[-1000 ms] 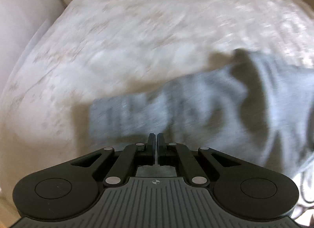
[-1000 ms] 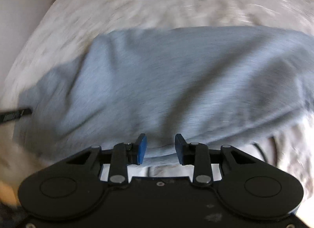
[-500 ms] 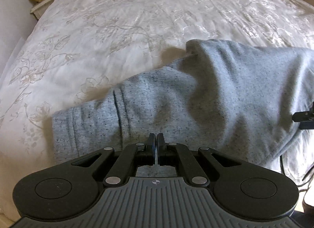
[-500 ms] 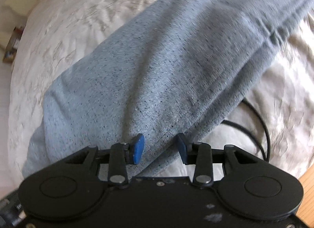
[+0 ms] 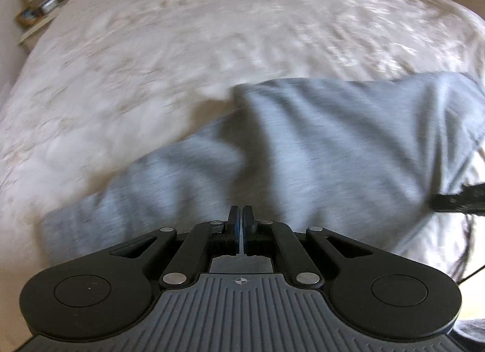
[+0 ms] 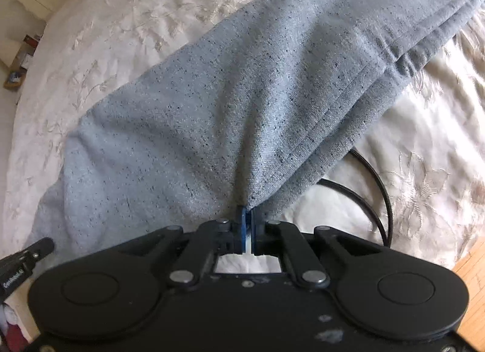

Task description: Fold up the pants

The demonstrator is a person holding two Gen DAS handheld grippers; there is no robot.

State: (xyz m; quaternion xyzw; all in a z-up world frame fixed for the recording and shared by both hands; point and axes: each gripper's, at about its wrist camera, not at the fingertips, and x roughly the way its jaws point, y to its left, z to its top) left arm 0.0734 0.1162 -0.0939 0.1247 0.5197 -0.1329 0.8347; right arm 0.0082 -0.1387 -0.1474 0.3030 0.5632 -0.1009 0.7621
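Note:
The grey sweatpants (image 5: 303, 152) lie on the white embroidered bedspread (image 5: 182, 33), blurred by motion in the left wrist view. My left gripper (image 5: 240, 215) is shut on their near edge. In the right wrist view the pants (image 6: 242, 85) run diagonally, with the layered hem at the upper right. My right gripper (image 6: 247, 215) is shut on a pinch of the fabric at its near edge. The tip of the right gripper (image 5: 454, 199) shows at the right of the left wrist view, and the left gripper's tip (image 6: 27, 256) shows at the lower left of the right wrist view.
A black cable (image 6: 372, 188) loops on the bedspread (image 6: 424, 155) right of the pants. Wooden floor (image 6: 473, 267) shows past the bed's right edge. A bedside shelf with small items (image 5: 42, 9) stands at the far left.
My right gripper, open half a second ago, has shut on the pants' edge. The left gripper stays shut on the fabric and is moving, blurring its view.

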